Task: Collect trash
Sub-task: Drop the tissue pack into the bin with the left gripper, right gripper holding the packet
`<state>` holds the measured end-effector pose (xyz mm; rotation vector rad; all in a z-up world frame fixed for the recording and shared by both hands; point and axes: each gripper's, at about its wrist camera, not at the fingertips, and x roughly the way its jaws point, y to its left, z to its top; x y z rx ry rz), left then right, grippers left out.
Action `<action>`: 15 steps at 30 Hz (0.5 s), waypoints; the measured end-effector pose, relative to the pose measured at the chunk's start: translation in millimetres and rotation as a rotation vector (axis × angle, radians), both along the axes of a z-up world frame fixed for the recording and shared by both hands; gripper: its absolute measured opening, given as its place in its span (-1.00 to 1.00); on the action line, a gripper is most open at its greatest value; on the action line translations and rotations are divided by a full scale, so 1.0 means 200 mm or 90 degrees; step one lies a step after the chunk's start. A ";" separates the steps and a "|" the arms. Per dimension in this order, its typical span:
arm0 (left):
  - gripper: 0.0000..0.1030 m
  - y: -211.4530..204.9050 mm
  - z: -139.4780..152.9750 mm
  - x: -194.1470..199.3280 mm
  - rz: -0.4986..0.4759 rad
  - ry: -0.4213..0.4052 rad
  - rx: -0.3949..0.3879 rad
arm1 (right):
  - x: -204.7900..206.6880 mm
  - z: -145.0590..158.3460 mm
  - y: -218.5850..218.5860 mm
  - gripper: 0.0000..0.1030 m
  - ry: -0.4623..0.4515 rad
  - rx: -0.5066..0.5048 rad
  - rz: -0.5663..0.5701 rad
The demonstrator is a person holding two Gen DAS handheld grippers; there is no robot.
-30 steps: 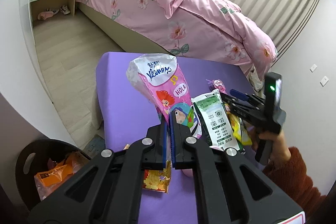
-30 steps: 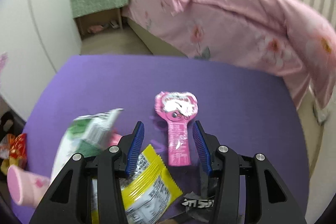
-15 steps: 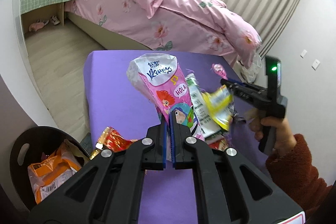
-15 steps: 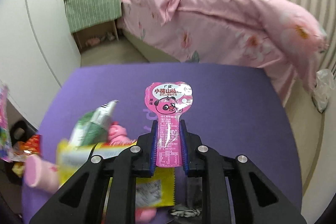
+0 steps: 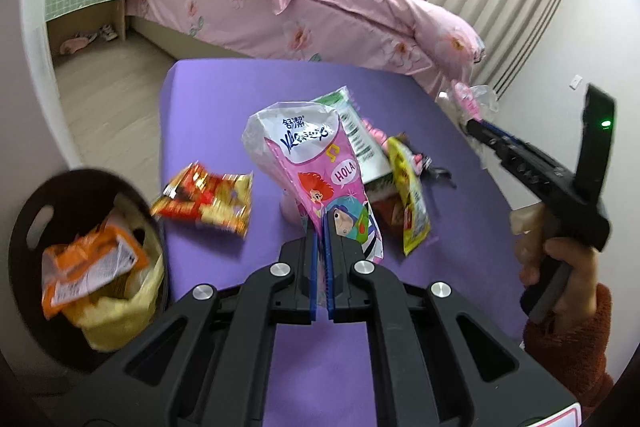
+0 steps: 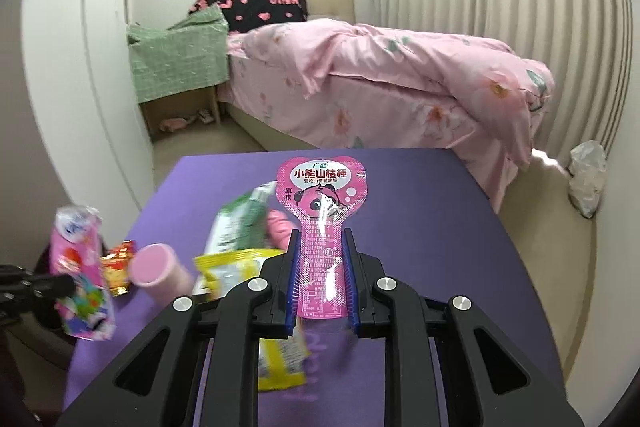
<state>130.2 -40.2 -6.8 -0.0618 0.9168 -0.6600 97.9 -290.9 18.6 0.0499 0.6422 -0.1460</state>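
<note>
My left gripper is shut on a pink Kleenex tissue pack and holds it up over the purple table; the pack also shows at the left of the right wrist view. My right gripper is shut on a pink spoon-shaped candy wrapper, lifted above the table; that gripper shows at the right of the left wrist view. A black bin with an orange wrapper in a yellow liner stands left of the table.
On the table lie a red-yellow snack wrapper, a green-white packet, a yellow packet and a pink cup. A bed with a pink quilt stands beyond the table. A white plastic bag is on the floor.
The right gripper closed on the pink candy wrapper and lifted it off the table. The left gripper rose and swung so the bin shows larger, still holding the tissue pack.
</note>
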 end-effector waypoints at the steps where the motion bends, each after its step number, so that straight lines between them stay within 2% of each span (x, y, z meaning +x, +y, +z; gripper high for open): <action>1: -0.95 0.01 0.00 -0.01 0.005 0.002 0.002 | -0.01 0.01 0.02 -0.64 -0.002 -0.006 0.009; 7: -0.95 0.09 -0.02 -0.10 0.033 0.004 0.012 | -0.05 0.04 0.14 -0.64 -0.012 -0.003 0.059; 15: -0.95 0.26 0.01 -0.13 0.084 -0.011 -0.002 | -0.09 0.11 0.29 -0.64 -0.031 -0.001 0.113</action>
